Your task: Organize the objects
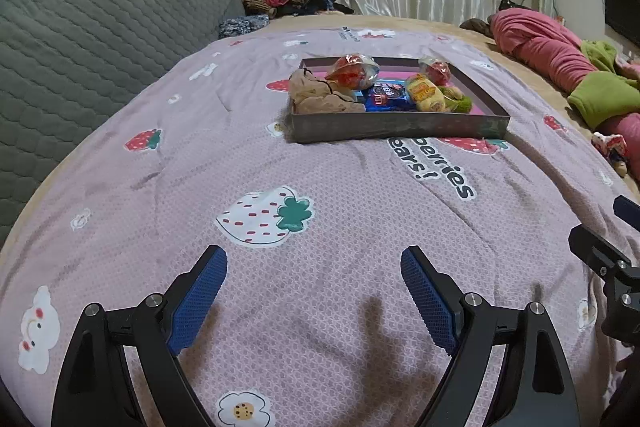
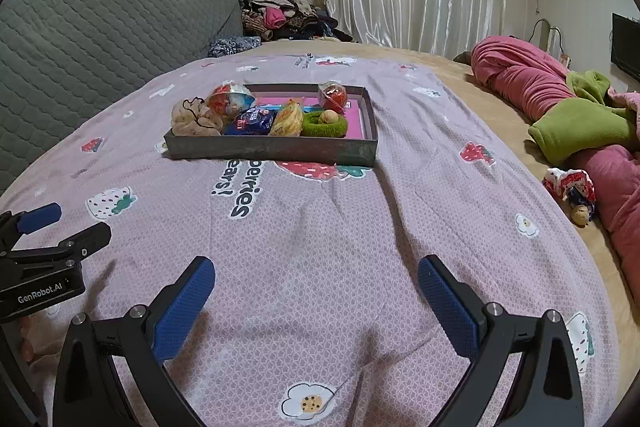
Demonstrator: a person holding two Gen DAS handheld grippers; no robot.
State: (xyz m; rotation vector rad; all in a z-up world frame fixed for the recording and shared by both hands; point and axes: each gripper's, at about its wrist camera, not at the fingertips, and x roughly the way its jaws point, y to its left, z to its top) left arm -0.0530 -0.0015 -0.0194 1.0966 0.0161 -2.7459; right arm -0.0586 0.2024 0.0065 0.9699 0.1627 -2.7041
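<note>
A shallow grey box [image 1: 400, 129] [image 2: 272, 149] with a pink floor lies on the strawberry-print quilt, well ahead of both grippers. Inside it are a beige scrunchie [image 1: 316, 93] [image 2: 196, 119], two clear egg-shaped capsules [image 1: 354, 69] [image 2: 230, 99], a blue snack packet [image 1: 386, 97] [image 2: 252, 121], a yellow wrapped snack [image 1: 428, 93] [image 2: 286, 119] and a green scrunchie [image 2: 324, 125]. My left gripper [image 1: 314, 259] hovers open over bare quilt, nothing between its blue pads. My right gripper [image 2: 316, 269] is open too, likewise holding nothing.
A grey quilted headboard [image 1: 88, 39] rises on the left. Pink and green blankets [image 2: 560, 107] are heaped on the right, with a small doll [image 2: 572, 187] beside them. A clothes pile [image 2: 280, 15] and curtains stand at the back.
</note>
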